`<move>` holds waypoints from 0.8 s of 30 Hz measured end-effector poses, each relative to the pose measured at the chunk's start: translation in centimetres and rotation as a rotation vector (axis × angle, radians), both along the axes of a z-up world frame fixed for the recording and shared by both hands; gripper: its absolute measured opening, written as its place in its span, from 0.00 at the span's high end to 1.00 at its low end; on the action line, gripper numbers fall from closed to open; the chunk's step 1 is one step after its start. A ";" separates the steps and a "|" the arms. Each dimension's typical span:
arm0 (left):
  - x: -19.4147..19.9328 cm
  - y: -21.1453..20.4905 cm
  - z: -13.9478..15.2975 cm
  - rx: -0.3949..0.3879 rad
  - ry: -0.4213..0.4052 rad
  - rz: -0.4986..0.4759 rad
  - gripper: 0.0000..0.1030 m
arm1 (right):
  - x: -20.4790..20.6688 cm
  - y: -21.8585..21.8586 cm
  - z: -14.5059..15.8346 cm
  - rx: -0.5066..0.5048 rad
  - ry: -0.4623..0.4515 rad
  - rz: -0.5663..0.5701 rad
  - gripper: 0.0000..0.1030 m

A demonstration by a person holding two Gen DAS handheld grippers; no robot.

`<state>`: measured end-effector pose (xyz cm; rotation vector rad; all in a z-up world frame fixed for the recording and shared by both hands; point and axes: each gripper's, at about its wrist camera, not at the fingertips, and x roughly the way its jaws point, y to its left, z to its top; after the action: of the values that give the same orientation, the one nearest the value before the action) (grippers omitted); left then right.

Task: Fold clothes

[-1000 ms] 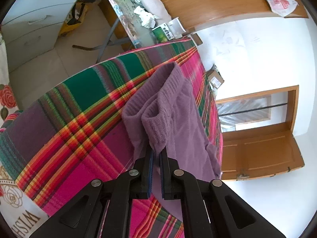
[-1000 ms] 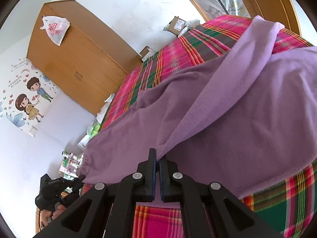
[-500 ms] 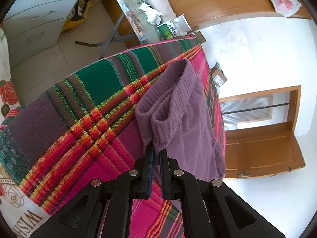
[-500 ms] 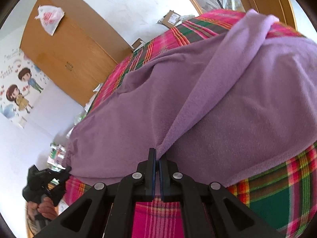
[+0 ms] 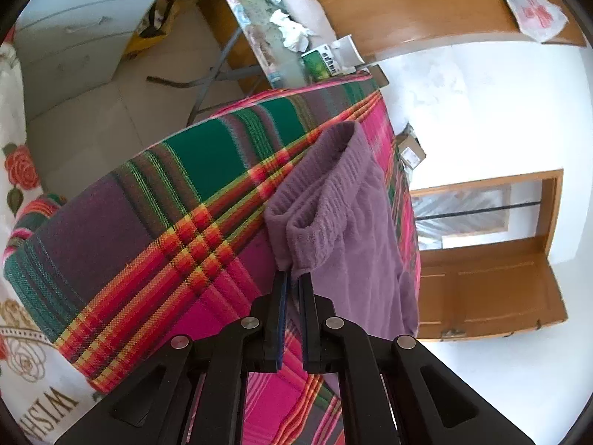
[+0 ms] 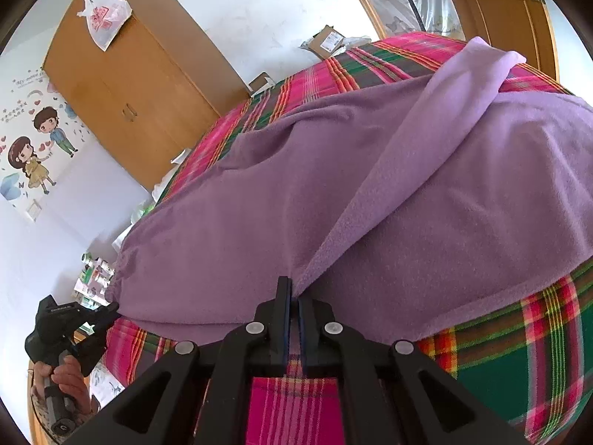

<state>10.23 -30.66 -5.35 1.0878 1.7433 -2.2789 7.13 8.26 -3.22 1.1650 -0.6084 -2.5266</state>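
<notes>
A bed covered by a plaid blanket [image 5: 178,230] in pink, green and purple fills the left wrist view, with a tiled floor and a grey set of drawers [image 5: 81,26] beyond its far left corner. A cluttered folding table [image 5: 274,37] stands at the far end of the bed, next to a wooden wardrobe [image 5: 407,3] with a plastic bag [image 5: 533,11] on top. A purple fleece garment [image 5: 355,230] lies along the right side of the blanket, its ribbed waistband lifted toward the camera. The left gripper [image 5: 292,278] has its jaws nearly together, pinching the near edge of that waistband.

In the right wrist view the same garment [image 6: 296,204] spreads across most of the blanket [image 6: 537,356], one lighter fold running from the near centre up to the far right. The right gripper [image 6: 292,289] is closed tight on the near end of that fold. At the lower left, a hand [image 6: 63,378] holds the other gripper [image 6: 107,311], whose tips meet the garment's gathered left edge. The wardrobe [image 6: 141,85] stands at the far left, beside cartoon wall stickers [image 6: 33,148].
</notes>
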 end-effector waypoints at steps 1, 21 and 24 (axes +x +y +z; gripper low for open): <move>0.0 0.0 0.1 -0.006 -0.001 0.000 0.93 | 0.0 0.0 0.0 0.002 0.000 0.002 0.95; 0.0 7.3 6.9 -0.399 0.121 -0.165 0.85 | 3.4 9.0 1.1 0.064 0.071 -0.132 0.92; -1.4 10.1 7.3 -0.401 0.167 -0.278 0.80 | 3.6 12.0 0.8 0.088 0.066 -0.211 0.92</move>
<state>8.83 -20.54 1.97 1.1380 1.1511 -2.7930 10.73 20.28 -2.37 1.0929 -0.6407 -2.7830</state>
